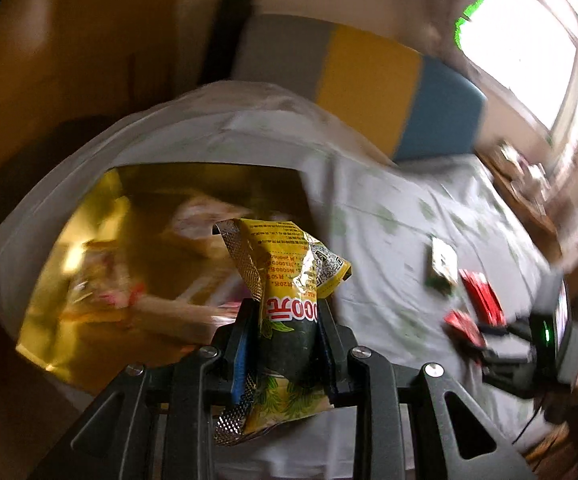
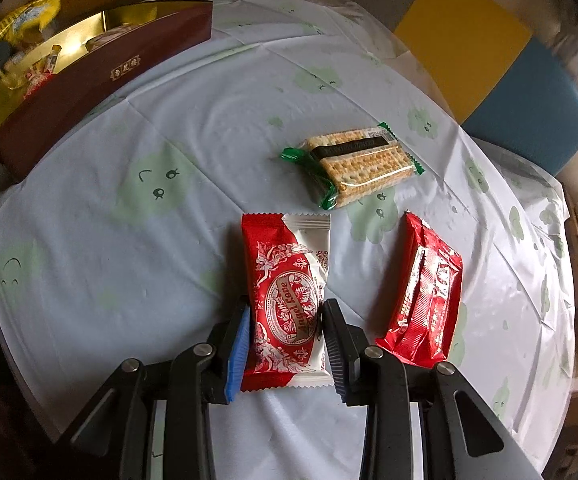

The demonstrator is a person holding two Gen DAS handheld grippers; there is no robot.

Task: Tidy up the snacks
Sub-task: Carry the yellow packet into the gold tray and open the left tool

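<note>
One yellow and green snack packet (image 1: 289, 300) is clamped between the two fingers of the left gripper (image 1: 285, 344), and it is lifted in the air just in front of one open box with a gold lining (image 1: 89, 240); the left wrist view is blurred, so the snacks inside the box cannot be counted there. In the right wrist view the right gripper (image 2: 285, 340) has its jaws pressed on both sides of one red and white packet (image 2: 285, 300), which lies flat on the table with a pale cloth (image 2: 129, 160). Two more snacks lie free on the cloth: one shiny red packet (image 2: 421, 300) just beside the right finger, and one clear pack of crackers (image 2: 353, 164) with green ends, a little further away. At the far left edge of the table stands the same box, dark red outside (image 2: 101, 76), holding several wrapped snacks. Behind the table there is one padded panel in grey, yellow and blue (image 2: 469, 32).
</note>
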